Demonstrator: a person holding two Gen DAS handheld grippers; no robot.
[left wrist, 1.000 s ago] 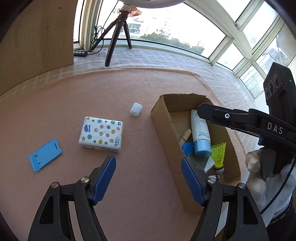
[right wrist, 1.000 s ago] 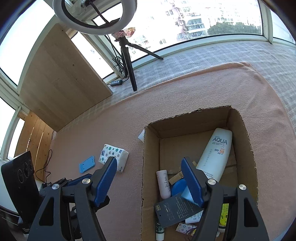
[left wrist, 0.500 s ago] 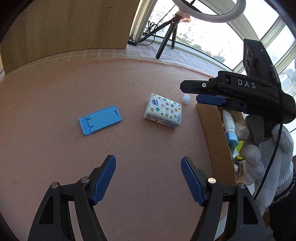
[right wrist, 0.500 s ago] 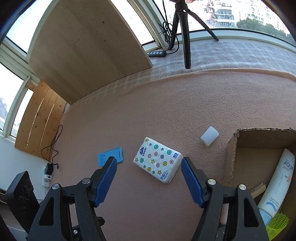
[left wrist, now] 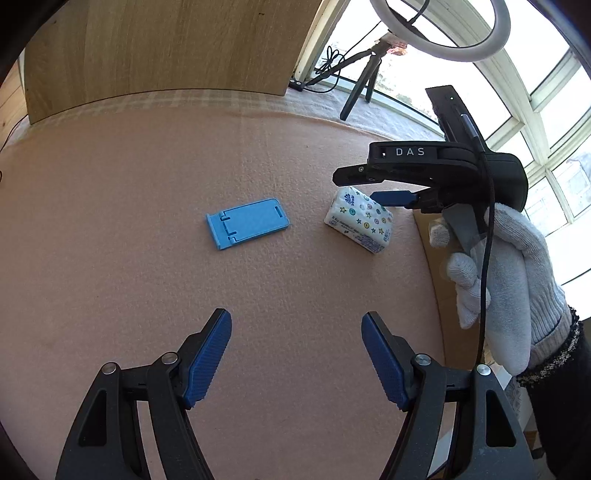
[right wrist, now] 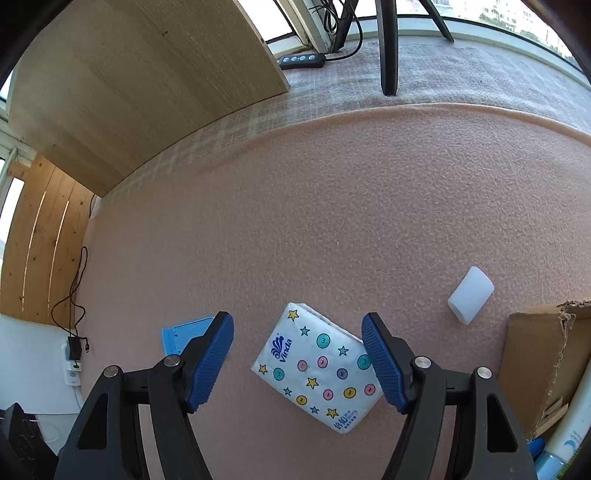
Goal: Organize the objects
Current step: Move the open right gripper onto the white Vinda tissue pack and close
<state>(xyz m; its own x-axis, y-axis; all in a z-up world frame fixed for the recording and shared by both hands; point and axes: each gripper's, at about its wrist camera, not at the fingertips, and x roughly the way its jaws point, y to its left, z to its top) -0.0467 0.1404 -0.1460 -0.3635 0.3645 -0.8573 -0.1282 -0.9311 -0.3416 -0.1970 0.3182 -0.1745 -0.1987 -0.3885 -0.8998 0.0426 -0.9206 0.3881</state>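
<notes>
Outside one cardboard box (right wrist: pixel 535 369): one tissue pack (right wrist: pixel 317 369), one blue stand (left wrist: pixel 247 223), one white block (right wrist: pixel 471 295); both hand-held grippers (left wrist: pixel 295 354) (right wrist: pixel 297 354) agape, empty.

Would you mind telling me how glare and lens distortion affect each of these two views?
Left wrist view: windows blow out white around the ring light; the blanket edge bows. Right wrist view: evenly lit, tissue pack sharp, wooden board curved by the fisheye.

Both wrist views angled steeply down at the mat, sharing tissue pack (right wrist: pixel 317 369), blue stand (left wrist: pixel 248 223)
</notes>
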